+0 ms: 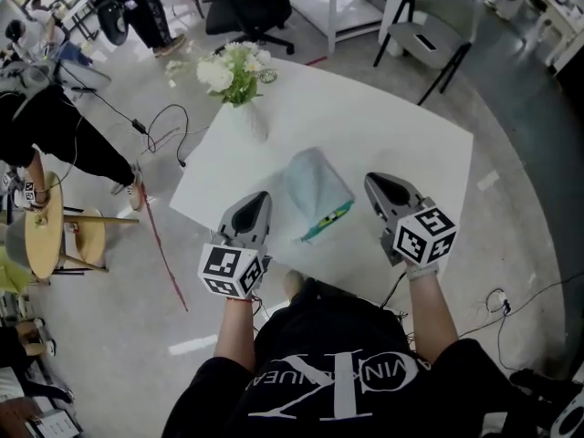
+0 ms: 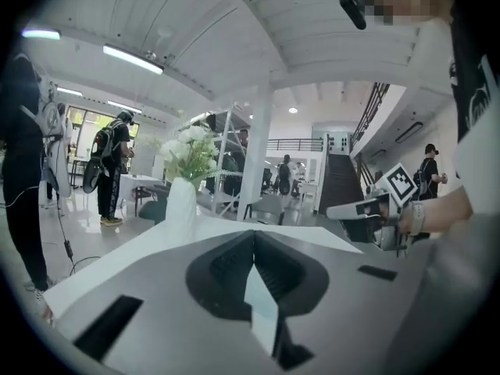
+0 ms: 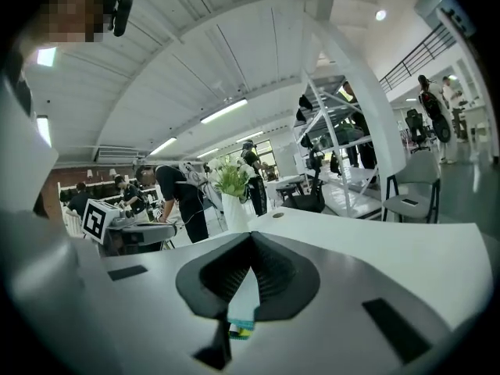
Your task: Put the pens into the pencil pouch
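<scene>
A pale blue pencil pouch point(image 1: 315, 188) lies in the middle of the white table point(image 1: 392, 121), and its teal-edged mouth faces the near edge. Green and yellow pen ends point(image 1: 330, 217) show at that mouth. My left gripper point(image 1: 258, 199) hovers just left of the pouch, my right gripper point(image 1: 379, 182) just right of it, both raised off the table. Each is shut with nothing between its fingers. In the left gripper view the tips point(image 2: 254, 237) meet, with pale blue pouch point(image 2: 262, 307) below. The right gripper view shows closed tips point(image 3: 251, 237) above the pouch's teal mouth point(image 3: 242, 323).
A white vase of flowers point(image 1: 239, 76) stands at the table's far left corner. Chairs point(image 1: 251, 7) and shelving sit beyond the table. Cables point(image 1: 160, 126) trail over the floor at the left, where people point(image 1: 55, 144) stand beside a small round wooden table point(image 1: 44, 226).
</scene>
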Action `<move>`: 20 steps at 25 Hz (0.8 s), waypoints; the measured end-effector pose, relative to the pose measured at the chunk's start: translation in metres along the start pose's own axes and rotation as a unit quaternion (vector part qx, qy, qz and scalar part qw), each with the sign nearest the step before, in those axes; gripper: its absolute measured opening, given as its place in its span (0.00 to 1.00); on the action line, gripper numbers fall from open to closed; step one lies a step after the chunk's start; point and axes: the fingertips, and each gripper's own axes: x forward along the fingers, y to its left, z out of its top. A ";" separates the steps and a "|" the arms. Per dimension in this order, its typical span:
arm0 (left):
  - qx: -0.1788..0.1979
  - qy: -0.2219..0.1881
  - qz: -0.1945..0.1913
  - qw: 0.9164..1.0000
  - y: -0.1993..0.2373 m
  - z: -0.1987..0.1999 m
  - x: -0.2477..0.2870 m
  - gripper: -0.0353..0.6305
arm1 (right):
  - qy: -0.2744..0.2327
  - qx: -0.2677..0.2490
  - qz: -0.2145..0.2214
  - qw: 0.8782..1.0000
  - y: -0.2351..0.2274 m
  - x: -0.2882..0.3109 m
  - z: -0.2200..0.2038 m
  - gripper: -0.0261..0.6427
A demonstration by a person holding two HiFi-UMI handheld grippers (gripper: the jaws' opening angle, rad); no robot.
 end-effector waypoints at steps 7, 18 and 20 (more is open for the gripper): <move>0.005 -0.041 0.023 0.999 0.013 0.035 -0.008 0.06 | -0.027 -0.029 0.009 0.999 0.011 -0.001 0.027 0.05; 0.017 -0.088 0.056 0.994 0.028 0.070 -0.022 0.06 | -0.056 -0.054 0.016 0.997 0.017 -0.001 0.055 0.05; 0.019 -0.094 0.062 0.993 0.032 0.074 -0.024 0.06 | -0.061 -0.055 0.015 0.997 0.017 -0.002 0.058 0.05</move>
